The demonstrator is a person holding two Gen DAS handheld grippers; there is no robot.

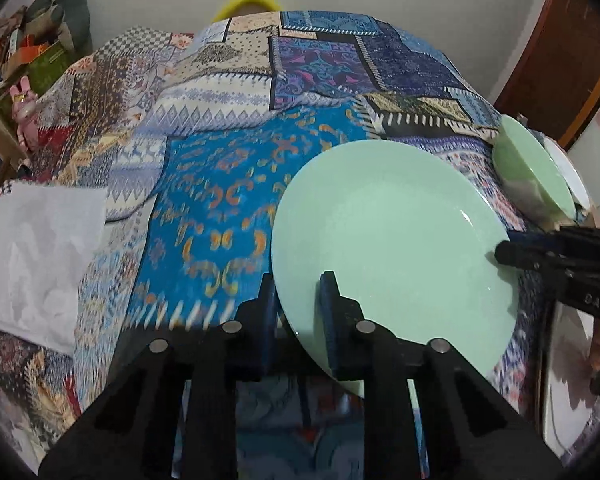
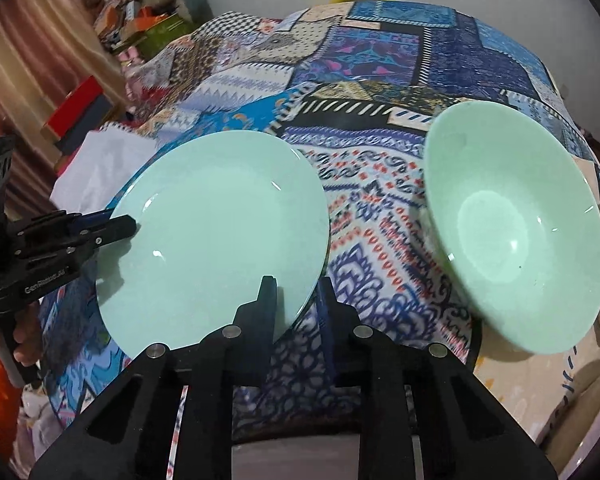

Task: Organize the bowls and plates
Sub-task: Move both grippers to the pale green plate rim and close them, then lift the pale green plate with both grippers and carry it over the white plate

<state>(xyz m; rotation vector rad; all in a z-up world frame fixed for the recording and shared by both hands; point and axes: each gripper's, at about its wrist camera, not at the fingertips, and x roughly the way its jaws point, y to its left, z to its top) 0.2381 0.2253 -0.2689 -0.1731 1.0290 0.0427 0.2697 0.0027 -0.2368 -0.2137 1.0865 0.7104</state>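
Plate (image 1: 392, 240) rim pinched by both left gripper (image 1: 300, 300) and right gripper (image 2: 296, 300); green bowl's (image 2: 512, 236) inside shows only in right view.

We see our two black grippers: the left gripper (image 1: 298, 294) has blue pads and round silver screws (the right gripper (image 2: 296, 294) matches), with small white lettering.

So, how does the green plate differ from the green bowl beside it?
The green plate is flat and shallow; the green bowl is deep, with steep walls. The plate is clamped at its rim by the left gripper and the right gripper, on opposite sides; nothing holds the bowl, which rests on the patterned cloth. In the right wrist view, the plate is on the left, the bowl on the right. Both are the same pale green and empty.
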